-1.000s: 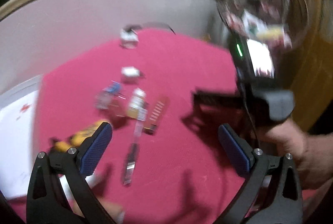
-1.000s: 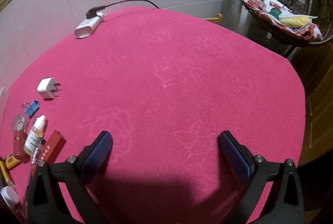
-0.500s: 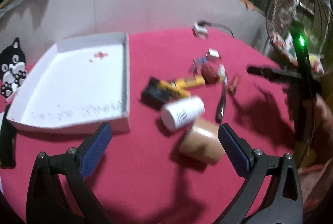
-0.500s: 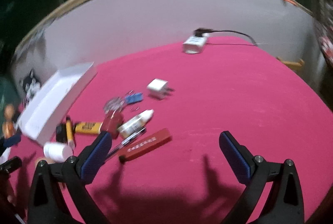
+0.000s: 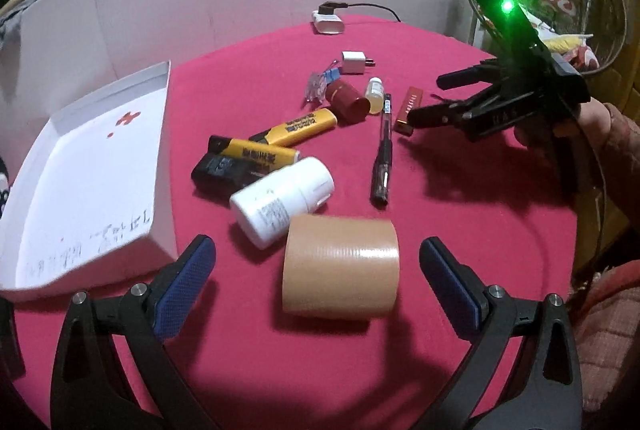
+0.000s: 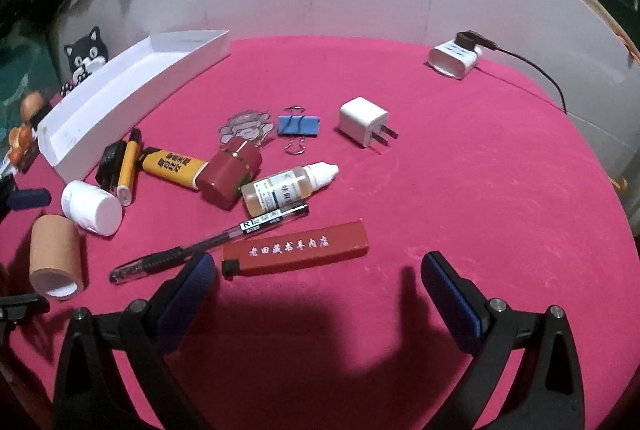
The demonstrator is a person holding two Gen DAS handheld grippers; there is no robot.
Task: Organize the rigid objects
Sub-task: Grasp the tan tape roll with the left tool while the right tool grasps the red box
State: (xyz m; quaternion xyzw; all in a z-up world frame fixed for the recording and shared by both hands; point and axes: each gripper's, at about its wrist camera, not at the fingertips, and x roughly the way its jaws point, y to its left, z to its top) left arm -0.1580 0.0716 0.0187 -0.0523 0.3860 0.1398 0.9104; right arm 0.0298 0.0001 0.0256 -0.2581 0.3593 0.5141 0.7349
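Our left gripper [image 5: 316, 266] is spread wide and holds nothing; the tan tape roll [image 5: 340, 266] lies on its side right between the blue pads, its axis running across from pad to pad, so we judge a straight advance and squeeze would catch it end to end. Our right gripper [image 6: 316, 286] is likewise released and empty, with the red lighter [image 6: 296, 250] just ahead of it, its long axis running crosswise; it carries white characters too small for us to read surely.

Beyond the tape roll lie the white bottle [image 5: 282, 200], two yellow lighters [image 5: 276, 142] with black print, and the pen [image 6: 208, 242], marked with an "R". The white tray [image 5: 92, 170] sits left of the tape roll, empty, with a red cross printed inside, so the left hand is nearer it.
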